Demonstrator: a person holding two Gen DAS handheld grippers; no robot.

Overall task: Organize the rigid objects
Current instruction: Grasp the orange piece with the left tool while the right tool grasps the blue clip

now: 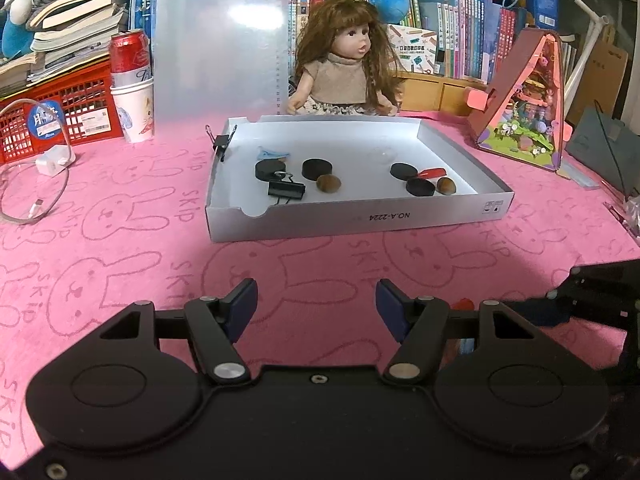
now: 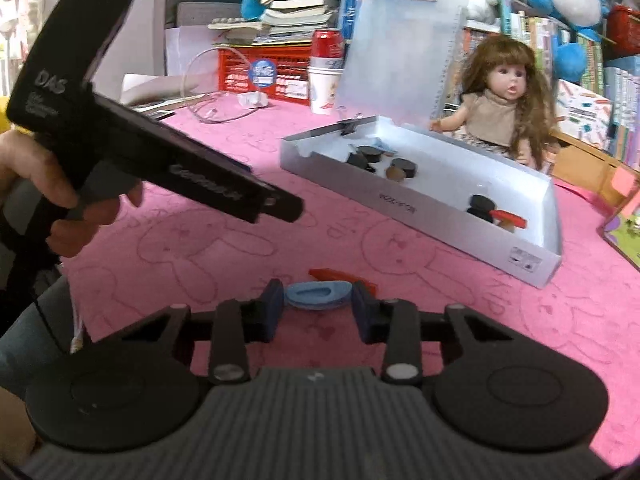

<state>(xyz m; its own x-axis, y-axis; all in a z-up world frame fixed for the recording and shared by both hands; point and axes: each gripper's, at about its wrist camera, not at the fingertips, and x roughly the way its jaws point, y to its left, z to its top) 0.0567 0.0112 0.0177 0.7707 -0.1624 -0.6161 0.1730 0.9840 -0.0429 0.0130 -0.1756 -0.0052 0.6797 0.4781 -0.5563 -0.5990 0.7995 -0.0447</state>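
A white cardboard box point(image 1: 360, 216) lies on the pink cloth and holds black discs point(image 1: 317, 169), brown nuts point(image 1: 329, 183), a black binder clip point(image 1: 286, 190), a red piece point(image 1: 432, 172) and a blue piece point(image 1: 272, 154). My left gripper point(image 1: 316, 304) is open and empty, low over the cloth in front of the box. My right gripper point(image 2: 318, 304) is shut on a light blue oval piece point(image 2: 318, 296), with a red piece point(image 2: 332, 274) lying just beyond it. The box also shows in the right wrist view point(image 2: 420, 204).
A doll point(image 1: 344, 60) sits behind the box, next to a translucent clipboard point(image 1: 220, 36). A can in paper cups point(image 1: 132, 84), a red basket point(image 1: 60, 112) and a charger with cable point(image 1: 52, 160) are at left. A pink triangular toy house point(image 1: 528, 104) stands at right.
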